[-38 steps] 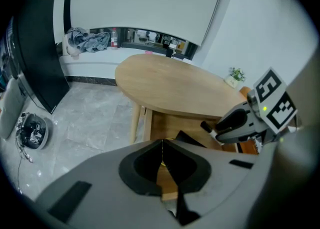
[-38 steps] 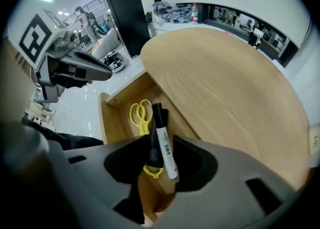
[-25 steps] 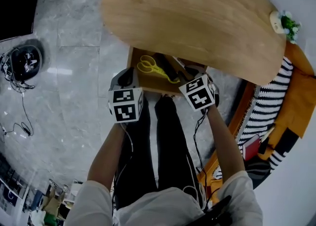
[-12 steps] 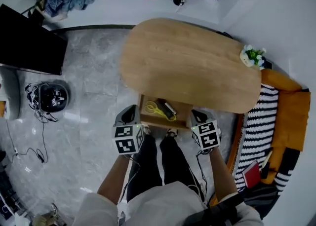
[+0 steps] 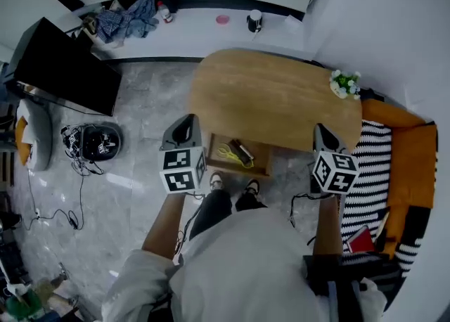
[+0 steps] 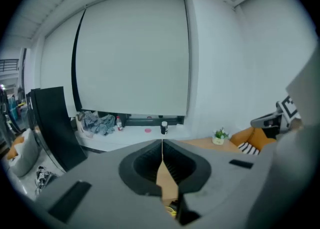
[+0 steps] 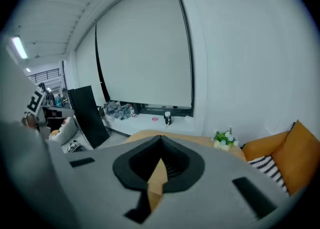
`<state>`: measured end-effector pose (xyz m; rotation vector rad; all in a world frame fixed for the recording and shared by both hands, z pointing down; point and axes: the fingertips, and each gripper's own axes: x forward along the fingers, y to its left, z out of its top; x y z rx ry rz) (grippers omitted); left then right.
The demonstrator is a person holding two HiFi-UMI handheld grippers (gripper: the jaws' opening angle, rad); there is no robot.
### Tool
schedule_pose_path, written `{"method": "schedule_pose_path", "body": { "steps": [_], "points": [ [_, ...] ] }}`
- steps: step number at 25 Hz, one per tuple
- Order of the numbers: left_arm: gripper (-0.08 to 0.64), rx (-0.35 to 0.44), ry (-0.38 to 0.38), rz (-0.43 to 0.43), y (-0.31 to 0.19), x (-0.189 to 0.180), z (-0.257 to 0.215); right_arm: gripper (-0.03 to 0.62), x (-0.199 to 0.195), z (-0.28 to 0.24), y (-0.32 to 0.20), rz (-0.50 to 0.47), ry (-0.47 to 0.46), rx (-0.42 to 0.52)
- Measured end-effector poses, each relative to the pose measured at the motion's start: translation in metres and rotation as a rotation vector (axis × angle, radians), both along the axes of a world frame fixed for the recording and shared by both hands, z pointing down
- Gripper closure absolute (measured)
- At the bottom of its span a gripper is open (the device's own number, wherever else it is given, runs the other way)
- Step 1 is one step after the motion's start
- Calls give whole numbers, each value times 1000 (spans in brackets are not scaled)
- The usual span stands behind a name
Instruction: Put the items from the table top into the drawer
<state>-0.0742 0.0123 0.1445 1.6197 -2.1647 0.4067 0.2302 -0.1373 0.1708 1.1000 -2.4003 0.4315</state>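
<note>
Before the wooden table [image 5: 274, 95], its open drawer [image 5: 261, 157] holding yellow scissors [image 5: 228, 153], left gripper [image 6: 162, 144] and right gripper [image 7: 160, 139] are both clenched, empty.

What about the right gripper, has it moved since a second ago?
Yes. The right gripper was at the right front corner of the open drawer; now it is clear of the drawer, off to its right, jaws shut and empty.

Person wears white shirt [image 5: 239, 264], black trousers [image 5: 211, 209]; left hand-held gripper [image 5: 183, 125] grey.

An oval wooden table [image 5: 274, 95] bears a small potted plant [image 5: 343, 83] at its far right edge.
</note>
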Motion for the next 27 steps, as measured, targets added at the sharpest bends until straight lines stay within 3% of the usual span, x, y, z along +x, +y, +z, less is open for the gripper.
{"method": "schedule_pose_path", "body": {
  "steps": [9,27],
  "points": [
    [549,30,6,-35,11,6,-20,600,16,-18,4,45,-54,18],
    [549,66,42,-45,13,12,-28,600,29,-30,9,84,-20,40]
  ]
}}
